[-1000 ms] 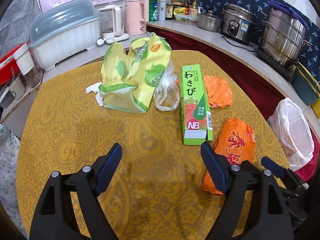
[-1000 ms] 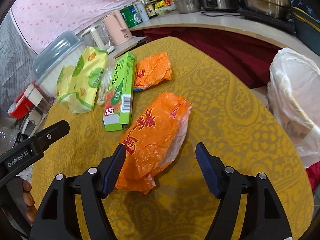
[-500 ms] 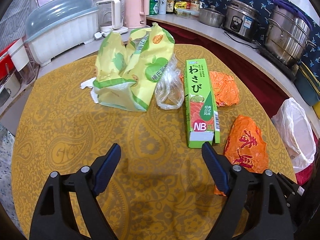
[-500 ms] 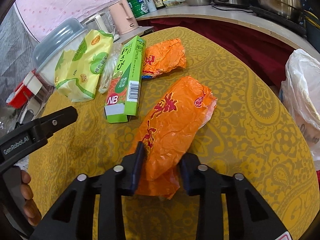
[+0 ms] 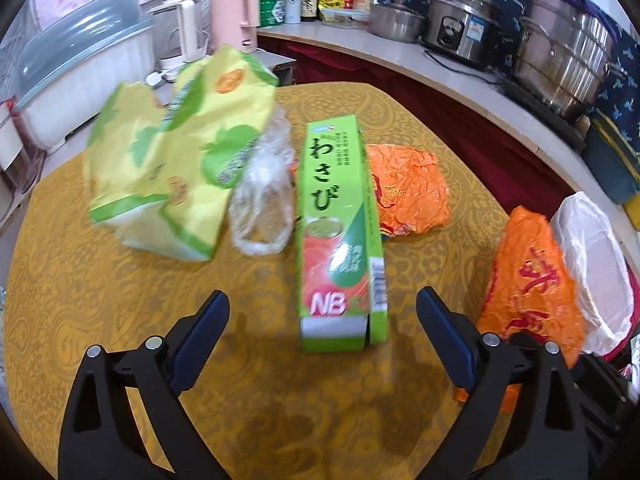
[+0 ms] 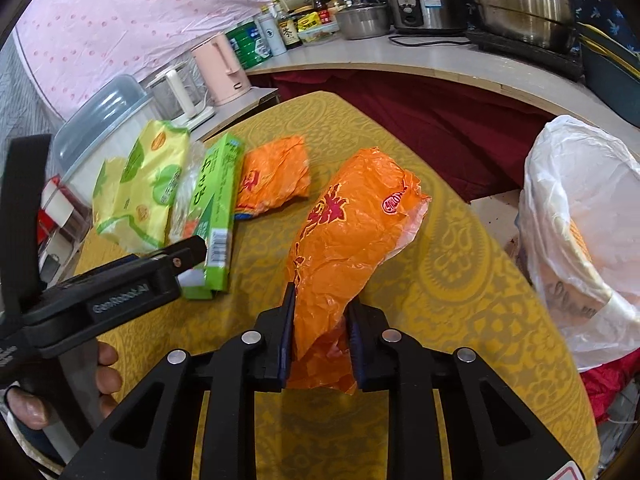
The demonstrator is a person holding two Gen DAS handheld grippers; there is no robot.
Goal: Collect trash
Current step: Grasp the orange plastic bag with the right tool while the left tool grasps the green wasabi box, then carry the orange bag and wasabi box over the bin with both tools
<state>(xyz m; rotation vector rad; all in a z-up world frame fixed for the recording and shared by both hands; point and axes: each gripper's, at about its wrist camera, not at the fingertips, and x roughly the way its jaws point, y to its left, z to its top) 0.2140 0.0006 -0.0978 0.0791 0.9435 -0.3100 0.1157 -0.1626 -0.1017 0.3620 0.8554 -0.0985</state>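
Step in hand, as I judge it: first pickup made, carry to the bin bag not yet done.

Right gripper: jaws drawn in tight on the near end of the orange wrapper. The wrapper rises out of the jaws toward 12 o'clock in the right wrist view, its far end seemingly lifted off the yellow table. Crumpled, light, floppy film; grip is on a bunched end only.

White bin bag: hangs off the table edge at about 3 o'clock from the right gripper, mouth seemingly open, something orange showing through its side.

Next move, my reading: swing the wrapper toward 3 o'clock, get it over the bag mouth, then let go. Loose film may cling to a pad or catch the rim.

Left gripper: jaws spread wide, holding nothing, touching nothing. It hovers over the table with the green wasabi box lying at 12 o'clock, the box's near end just ahead of the open jaws. Likely next candidate.

Still on the table: second orange wrapper just beside the box at 2 o'clock, clear plastic bag at 11 o'clock, yellow-green snack bag beyond it at 10 o'clock.
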